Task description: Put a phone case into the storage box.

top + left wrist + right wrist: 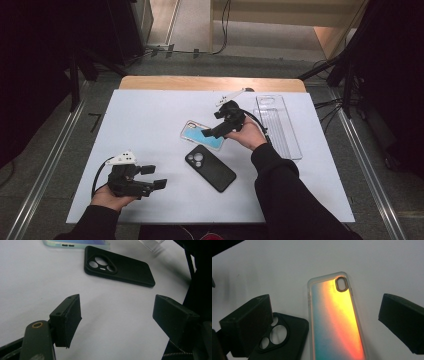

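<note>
An iridescent phone case lies flat on the white table top, shimmering blue to orange. My right gripper hovers just over it, open, its jaws on either side of the case. A black phone case with a round camera cut-out lies just in front of it, near the table's middle. My left gripper is open at the front left, held low over bare table, with nothing between its jaws.
A clear plastic tray or case lies along the table's right side, beyond the right hand. The wooden table edge shows at the back. Metal rails and dark stands flank the table on the floor.
</note>
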